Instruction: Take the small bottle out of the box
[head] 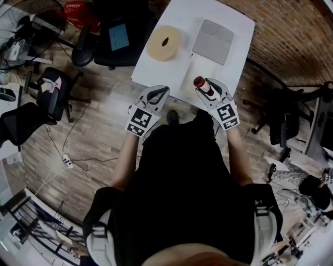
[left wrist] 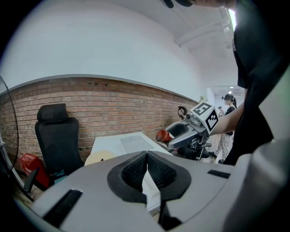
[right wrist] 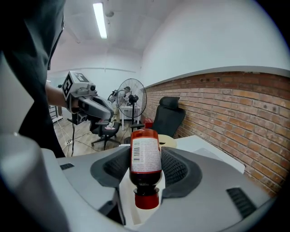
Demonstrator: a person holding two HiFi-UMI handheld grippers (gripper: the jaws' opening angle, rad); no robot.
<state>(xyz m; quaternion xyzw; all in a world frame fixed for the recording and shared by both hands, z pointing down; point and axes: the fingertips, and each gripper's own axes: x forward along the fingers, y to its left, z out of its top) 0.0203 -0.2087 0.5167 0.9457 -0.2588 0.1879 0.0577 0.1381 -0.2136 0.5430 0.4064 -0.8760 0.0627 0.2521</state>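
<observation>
White table (head: 174, 14) ahead; my right gripper (head: 208, 89) clamps the small bottle (right wrist: 146, 156), left gripper (left wrist: 146, 168) closed, empty. I'd keep squeezing evenly so it can't slip.

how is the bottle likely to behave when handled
Likely stiff: the bottle shows no dent between the right gripper's ribbed pads. Its round body would probably roll if laid on its side. Dark contents suggest some weight for its size.
</observation>
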